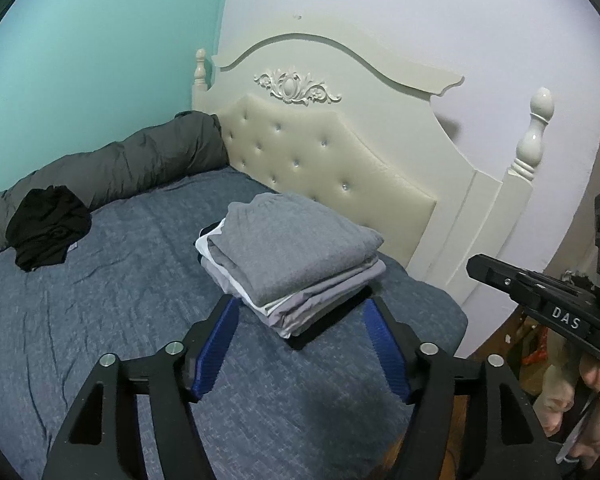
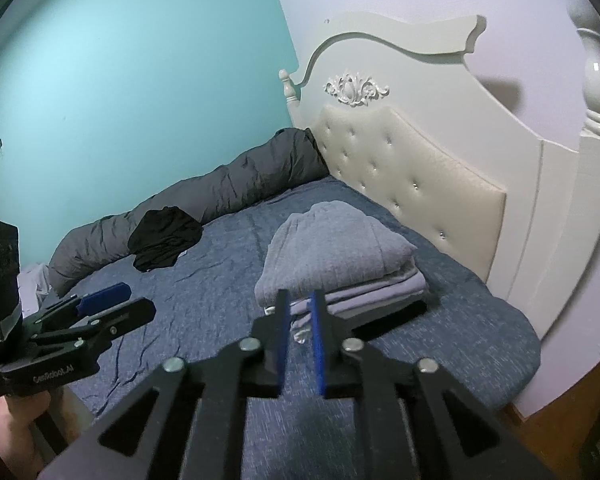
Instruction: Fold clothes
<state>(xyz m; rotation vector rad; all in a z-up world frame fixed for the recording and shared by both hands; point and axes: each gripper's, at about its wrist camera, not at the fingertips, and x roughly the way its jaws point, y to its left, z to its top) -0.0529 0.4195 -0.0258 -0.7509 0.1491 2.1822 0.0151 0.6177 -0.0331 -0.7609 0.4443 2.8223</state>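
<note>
Both my tools hold nothing: left tool (image 1: 300,316) gapes wide, right tool (image 2: 299,312) barely parted, before the folded clothes (image 1: 296,248).

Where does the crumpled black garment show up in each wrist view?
Left wrist: black garment at the left edge, on the blue bedspread against the grey rolled duvet.
Right wrist: black garment left of centre, against the same duvet.
Shared landmark: the stack of folded clothes near the headboard.
</note>
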